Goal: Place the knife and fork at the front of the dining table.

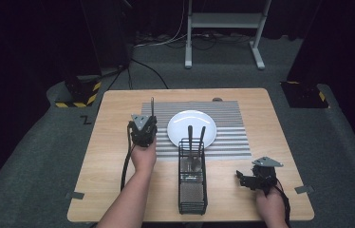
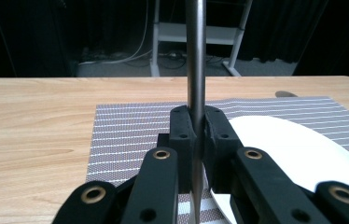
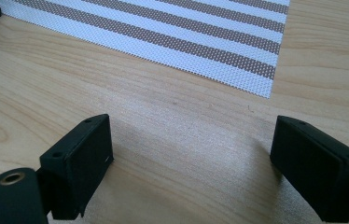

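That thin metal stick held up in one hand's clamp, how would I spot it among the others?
Start at the striped placemat in the middle of the wooden table, then go to its left edge, beside the white plate. There the left gripper is shut on a slim dark utensil handle that points straight up. Unlike the two utensils standing in the black wire caddy, it is held clear of any holder.

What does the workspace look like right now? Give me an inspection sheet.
Surface: wooden table with a striped placemat.
Job's things: a piece of cutlery held upright beside the white plate; two more handles stand in the black wire caddy.
Clutter: nothing seen.
Grippers: left gripper shut on the cutlery; right gripper open, low over bare wood.
Cables: one trails from the left gripper along the forearm.
Surroundings: dark room, grey floor, white stand behind the table.
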Demonstrator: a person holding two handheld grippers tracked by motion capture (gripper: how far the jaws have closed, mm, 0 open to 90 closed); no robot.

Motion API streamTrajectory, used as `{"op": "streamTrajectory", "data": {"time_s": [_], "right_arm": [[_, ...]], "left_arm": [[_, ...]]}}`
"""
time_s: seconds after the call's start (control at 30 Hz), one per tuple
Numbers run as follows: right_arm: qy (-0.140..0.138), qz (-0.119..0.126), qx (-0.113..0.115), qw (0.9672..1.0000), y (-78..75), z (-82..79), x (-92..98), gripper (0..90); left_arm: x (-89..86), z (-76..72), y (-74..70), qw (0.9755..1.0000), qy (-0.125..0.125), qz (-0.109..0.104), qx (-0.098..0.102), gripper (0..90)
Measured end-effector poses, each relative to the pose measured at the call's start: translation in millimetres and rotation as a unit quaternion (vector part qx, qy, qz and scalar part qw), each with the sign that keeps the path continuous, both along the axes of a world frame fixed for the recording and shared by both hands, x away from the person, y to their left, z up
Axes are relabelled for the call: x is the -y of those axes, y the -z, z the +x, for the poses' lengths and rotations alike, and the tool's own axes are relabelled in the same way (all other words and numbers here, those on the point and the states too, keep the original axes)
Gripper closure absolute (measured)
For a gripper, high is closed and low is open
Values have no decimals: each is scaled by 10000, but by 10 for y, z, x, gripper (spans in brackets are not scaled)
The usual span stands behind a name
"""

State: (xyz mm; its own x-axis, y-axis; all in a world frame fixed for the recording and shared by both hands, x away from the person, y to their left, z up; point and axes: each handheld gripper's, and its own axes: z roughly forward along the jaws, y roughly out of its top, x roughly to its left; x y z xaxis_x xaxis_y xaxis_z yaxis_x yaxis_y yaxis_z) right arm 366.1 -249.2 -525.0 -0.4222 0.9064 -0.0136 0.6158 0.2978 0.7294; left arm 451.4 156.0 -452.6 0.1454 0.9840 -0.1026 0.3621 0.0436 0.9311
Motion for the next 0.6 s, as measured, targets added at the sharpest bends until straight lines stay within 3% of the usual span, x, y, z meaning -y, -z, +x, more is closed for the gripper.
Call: {"op": "streamTrajectory", "data": {"time_s": [0.17,0.6], "right_arm": [[-25,-2,7,10000,0,-1,0,130],[-58,-10,11,10000,-2,-5,-2,135]], "left_arm": [[33,129,50,9999,-33,22,-139,829],[-5,370,210,9986,-290,-220,-390,829]]}}
